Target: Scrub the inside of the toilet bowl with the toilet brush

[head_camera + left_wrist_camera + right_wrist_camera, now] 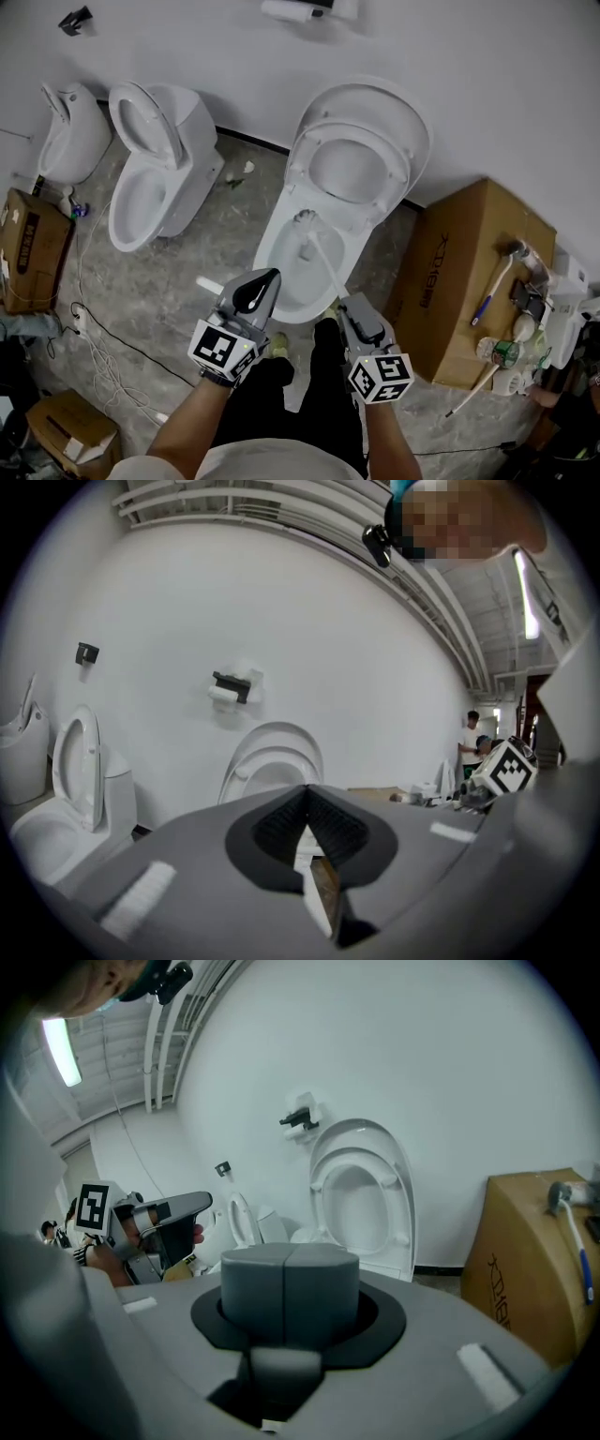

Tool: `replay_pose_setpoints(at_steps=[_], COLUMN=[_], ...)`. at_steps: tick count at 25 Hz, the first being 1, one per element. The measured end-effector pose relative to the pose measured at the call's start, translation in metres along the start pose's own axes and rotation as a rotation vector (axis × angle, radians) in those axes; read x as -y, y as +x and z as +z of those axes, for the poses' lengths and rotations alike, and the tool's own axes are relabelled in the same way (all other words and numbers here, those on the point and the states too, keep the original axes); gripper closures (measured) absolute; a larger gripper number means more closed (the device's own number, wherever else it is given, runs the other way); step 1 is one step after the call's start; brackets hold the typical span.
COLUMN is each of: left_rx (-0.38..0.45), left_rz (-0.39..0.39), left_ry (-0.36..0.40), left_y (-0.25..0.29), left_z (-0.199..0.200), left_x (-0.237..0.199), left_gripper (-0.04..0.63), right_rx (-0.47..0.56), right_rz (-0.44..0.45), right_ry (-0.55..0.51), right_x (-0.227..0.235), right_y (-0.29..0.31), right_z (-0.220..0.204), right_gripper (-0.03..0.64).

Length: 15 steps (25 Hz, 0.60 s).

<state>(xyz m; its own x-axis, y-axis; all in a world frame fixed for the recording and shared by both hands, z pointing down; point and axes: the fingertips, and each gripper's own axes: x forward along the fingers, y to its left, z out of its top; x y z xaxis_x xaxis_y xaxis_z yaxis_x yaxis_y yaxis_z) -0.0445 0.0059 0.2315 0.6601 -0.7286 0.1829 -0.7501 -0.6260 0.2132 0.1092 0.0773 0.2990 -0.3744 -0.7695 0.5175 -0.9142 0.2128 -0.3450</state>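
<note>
Left tongs (305, 795): pads pressed together at the tips, nothing between them, held above the floor (178, 281) near the bowl's front. Right tongs (288, 1274): pads pressed together; in the head view the white handle of the toilet brush (322, 259) runs from their tip down into the toilet bowl (269, 255), its far end lying inside at the rear. Seat and lid (361, 117) stand raised against the wall. A cardboard box (464, 281) stands just right of the bowl; a second toilet (155, 178) stands well to the left.
</note>
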Motion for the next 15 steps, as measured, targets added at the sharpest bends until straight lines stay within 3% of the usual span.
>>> replay_pose_setpoints(at_steps=[6, 15], left_rx=[-0.049, -0.107], left_rz=[0.059, 0.053], left_ry=[-0.036, -0.063], left_y=[0.031, 0.070], left_z=[-0.057, -0.167], left_x=[-0.031, -0.058], left_gripper=[0.589, 0.589], right_rx=[-0.138, -0.239], right_rz=[0.022, 0.004], right_ry=[0.038, 0.140], right_x=[0.035, 0.079], right_y=[0.060, 0.148], right_z=[-0.064, -0.158], right_gripper=[0.453, 0.453])
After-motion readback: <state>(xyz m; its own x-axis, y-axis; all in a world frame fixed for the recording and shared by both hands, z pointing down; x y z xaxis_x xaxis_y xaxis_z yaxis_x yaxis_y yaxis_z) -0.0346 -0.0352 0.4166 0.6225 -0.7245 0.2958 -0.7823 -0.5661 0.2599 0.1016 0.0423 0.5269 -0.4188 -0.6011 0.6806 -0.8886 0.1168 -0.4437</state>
